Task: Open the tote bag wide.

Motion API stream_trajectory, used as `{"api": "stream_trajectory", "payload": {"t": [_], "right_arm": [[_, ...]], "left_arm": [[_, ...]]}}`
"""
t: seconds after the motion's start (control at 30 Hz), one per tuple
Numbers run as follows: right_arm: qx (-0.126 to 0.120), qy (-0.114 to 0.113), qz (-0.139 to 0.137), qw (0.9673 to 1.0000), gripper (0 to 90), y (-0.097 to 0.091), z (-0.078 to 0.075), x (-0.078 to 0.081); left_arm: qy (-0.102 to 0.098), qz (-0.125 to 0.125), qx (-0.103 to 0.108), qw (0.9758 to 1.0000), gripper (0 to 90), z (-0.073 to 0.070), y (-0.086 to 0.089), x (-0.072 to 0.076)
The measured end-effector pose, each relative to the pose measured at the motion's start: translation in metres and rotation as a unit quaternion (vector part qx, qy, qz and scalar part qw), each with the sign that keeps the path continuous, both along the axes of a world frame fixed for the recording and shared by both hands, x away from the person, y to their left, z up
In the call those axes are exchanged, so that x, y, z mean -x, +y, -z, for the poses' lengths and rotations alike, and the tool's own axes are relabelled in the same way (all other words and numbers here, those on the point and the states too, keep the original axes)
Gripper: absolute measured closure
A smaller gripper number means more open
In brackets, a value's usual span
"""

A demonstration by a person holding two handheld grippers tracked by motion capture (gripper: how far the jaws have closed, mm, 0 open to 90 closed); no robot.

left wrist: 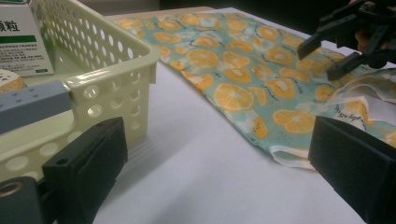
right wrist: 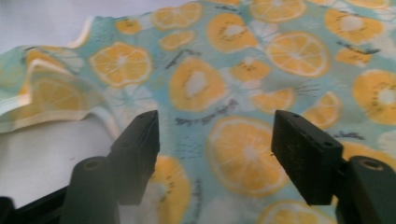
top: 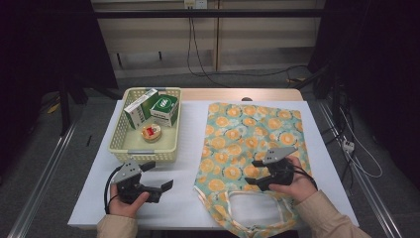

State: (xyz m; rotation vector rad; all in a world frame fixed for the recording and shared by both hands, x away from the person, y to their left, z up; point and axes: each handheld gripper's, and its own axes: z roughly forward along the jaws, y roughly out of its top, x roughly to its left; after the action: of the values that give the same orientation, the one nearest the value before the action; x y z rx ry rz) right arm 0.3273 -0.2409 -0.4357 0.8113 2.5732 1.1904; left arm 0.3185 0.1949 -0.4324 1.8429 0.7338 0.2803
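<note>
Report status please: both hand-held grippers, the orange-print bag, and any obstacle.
Left hand-held gripper open, on the table beside the basket. Right hand-held gripper open above the orange-print bag, nothing gripped. Bag flat; no obstacle on it.

White box (left wrist: 21, 39): the characters "颗粒" above a green band; the smaller print below is too fine to read.
Green box (top: 165, 108): a white round logo, illegible.
Fruit-print bag (left wrist: 355, 116): dark script, unreadable.
</note>
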Motion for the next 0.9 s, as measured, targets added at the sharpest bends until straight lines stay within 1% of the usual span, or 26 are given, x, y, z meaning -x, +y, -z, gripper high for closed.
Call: {"api": "stream_trajectory", "payload": {"t": [0.03, 0.07, 0.1, 0.13, 0.17, 0.2, 0.27, 0.33, 0.37, 0.4, 0.47, 0.5, 0.53, 0.57, 0.63, 0.67, 0.7, 0.73, 0.77, 0.8, 0.87, 0.9], "right_arm": [[0.000, 0.000, 0.000, 1.0000, 34.9, 0.000, 0.000, 0.000], [-0.005, 0.001, -0.010, 0.9999, 37.1, 0.001, 0.002, 0.007], [-0.009, 0.001, -0.014, 0.9999, 39.7, 0.001, 0.003, 0.010], [-0.009, 0.001, -0.014, 0.9999, 39.7, 0.001, 0.003, 0.010], [-0.008, 0.001, -0.018, 0.9998, 41.4, 0.001, 0.003, 0.012], [-0.004, 0.004, -0.023, 0.9997, 41.4, 0.002, 0.004, 0.015], [-0.002, 0.001, -0.033, 0.9994, 41.2, 0.005, 0.006, 0.022], [0.010, -0.004, -0.039, 0.9992, 41.2, 0.010, 0.011, 0.025], [0.010, -0.004, -0.039, 0.9992, 41.2, 0.010, 0.011, 0.025], [0.026, 0.002, -0.050, 0.9984, 43.1, 0.017, 0.015, 0.026], [0.032, -0.001, -0.055, 0.9980, 48.9, 0.022, 0.019, 0.026], [0.018, 0.006, -0.051, 0.9985, 55.1, 0.023, 0.019, 0.025], [0.018, 0.001, -0.050, 0.9986, 61.9, 0.023, 0.020, 0.023], [0.012, 0.005, -0.050, 0.9987, 69.1, 0.024, 0.020, 0.022], [0.008, 0.011, -0.059, 0.9982, 81.8, 0.026, 0.020, 0.019], [0.010, 0.013, -0.062, 0.9979, 84.5, 0.027, 0.019, 0.019], [0.017, 0.008, -0.067, 0.9976, 86.9, 0.029, 0.019, 0.018], [0.022, 0.007, -0.069, 0.9974, 89.0, 0.031, 0.018, 0.017], [0.022, 0.007, -0.069, 0.9974, 89.0, 0.031, 0.018, 0.017], [0.010, 0.015, -0.061, 0.9980, 89.9, 0.036, 0.017, 0.013], [0.007, 0.015, -0.065, 0.9977, 90.0, 0.039, 0.017, 0.012], [0.008, 0.015, -0.066, 0.9977, 90.0, 0.049, 0.015, 0.007]], "left_arm": [[-0.001, -0.001, 0.005, 1.0000, 4.3, 0.000, -0.001, 0.000], [-0.001, -0.001, 0.005, 1.0000, 4.3, 0.000, -0.002, 0.000], [-0.002, 0.000, 0.000, 1.0000, 4.3, -0.001, -0.002, 0.000], [-0.005, 0.002, -0.002, 1.0000, 4.3, -0.001, -0.002, 0.000], [-0.003, 0.001, 0.001, 1.0000, 4.3, -0.001, -0.002, 0.000], [-0.003, -0.001, 0.002, 1.0000, 4.3, -0.001, -0.002, 0.001], [-0.005, -0.003, 0.002, 1.0000, 4.3, -0.001, -0.002, 0.001], [-0.006, 0.000, -0.002, 1.0000, 4.3, -0.002, -0.003, 0.002], [-0.006, 0.001, -0.003, 1.0000, 4.3, -0.002, -0.003, 0.002], [-0.006, 0.003, -0.008, 0.9999, 4.3, -0.001, -0.004, 0.002], [-0.005, 0.002, -0.007, 1.0000, 4.4, -0.001, -0.005, 0.003], [-0.005, 0.002, -0.008, 1.0000, 4.3, -0.001, -0.005, 0.003], [-0.005, 0.002, -0.009, 0.9999, 4.4, -0.001, -0.005, 0.003], [-0.004, 0.001, -0.007, 1.0000, 4.3, -0.001, -0.005, 0.004], [-0.006, 0.000, -0.008, 1.0000, 4.4, -0.001, -0.004, 0.004], [-0.004, -0.001, -0.006, 1.0000, 4.4, -0.001, -0.003, 0.004], [-0.004, -0.002, -0.005, 1.0000, 4.4, -0.001, -0.003, 0.004], [-0.006, -0.002, -0.006, 1.0000, 4.3, -0.001, -0.002, 0.004], [-0.005, -0.003, -0.006, 1.0000, 4.3, -0.001, -0.001, 0.005], [-0.005, -0.004, -0.003, 1.0000, 4.4, -0.001, 0.000, 0.005], [-0.004, -0.004, -0.004, 1.0000, 4.3, -0.002, 0.001, 0.006], [-0.006, -0.005, -0.002, 1.0000, 4.3, -0.002, 0.002, 0.006]]}}
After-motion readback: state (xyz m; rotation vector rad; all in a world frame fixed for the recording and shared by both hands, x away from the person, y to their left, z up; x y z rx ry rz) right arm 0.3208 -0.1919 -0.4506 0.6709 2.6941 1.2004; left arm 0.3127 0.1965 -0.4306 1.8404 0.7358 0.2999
